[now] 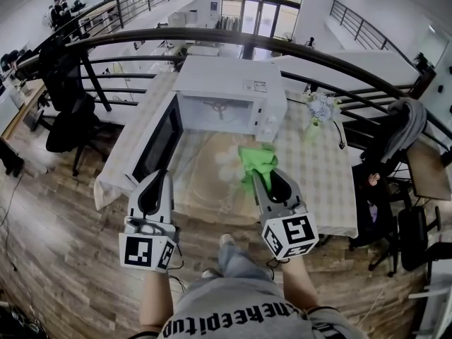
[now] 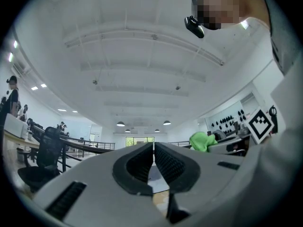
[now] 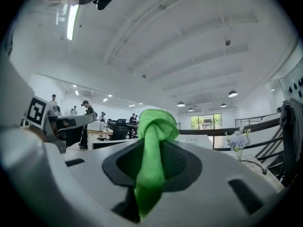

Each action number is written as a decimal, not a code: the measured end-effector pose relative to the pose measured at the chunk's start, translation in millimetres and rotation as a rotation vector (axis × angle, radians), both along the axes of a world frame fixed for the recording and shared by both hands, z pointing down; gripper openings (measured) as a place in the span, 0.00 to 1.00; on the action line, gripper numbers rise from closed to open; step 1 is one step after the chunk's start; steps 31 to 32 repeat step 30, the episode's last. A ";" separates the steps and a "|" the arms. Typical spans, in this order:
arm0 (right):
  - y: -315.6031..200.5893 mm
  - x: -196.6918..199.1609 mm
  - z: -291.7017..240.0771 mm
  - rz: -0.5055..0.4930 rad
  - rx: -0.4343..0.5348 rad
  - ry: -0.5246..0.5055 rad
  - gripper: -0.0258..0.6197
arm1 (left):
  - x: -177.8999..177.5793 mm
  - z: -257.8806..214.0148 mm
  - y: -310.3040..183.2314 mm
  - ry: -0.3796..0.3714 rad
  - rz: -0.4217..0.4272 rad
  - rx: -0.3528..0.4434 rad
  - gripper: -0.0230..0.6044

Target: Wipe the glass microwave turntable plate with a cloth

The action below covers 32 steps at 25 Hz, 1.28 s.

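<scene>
The glass turntable plate lies flat on the tablecloth in front of the open microwave; it shows only as a faint round sheen with pale reflections. My right gripper is shut on a bunched green cloth, held over the plate's right side. Whether the cloth touches the glass I cannot tell. My left gripper is shut with nothing in it, near the table's front left edge beside the microwave door. Both gripper views tilt up at the ceiling; the cloth shows in the left one.
The microwave door hangs open to the left over the table. A small vase of flowers with a cord stands at the right. A curved railing runs behind the table; office chairs stand at both sides.
</scene>
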State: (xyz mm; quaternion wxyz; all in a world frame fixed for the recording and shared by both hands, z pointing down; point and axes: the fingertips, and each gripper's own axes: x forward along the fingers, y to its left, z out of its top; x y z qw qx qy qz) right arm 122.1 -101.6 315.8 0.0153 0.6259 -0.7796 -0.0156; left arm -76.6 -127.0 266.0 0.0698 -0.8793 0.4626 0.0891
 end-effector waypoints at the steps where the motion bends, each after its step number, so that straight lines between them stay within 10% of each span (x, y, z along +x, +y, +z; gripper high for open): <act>1: 1.2 -0.3 -2.5 0.000 0.006 -0.001 0.18 | 0.0 -0.5 0.5 0.000 0.001 0.001 0.06; 32: 12.0 -21.1 -15.9 0.001 0.051 -0.005 0.18 | -19.9 2.3 8.0 0.019 -0.007 -0.009 0.06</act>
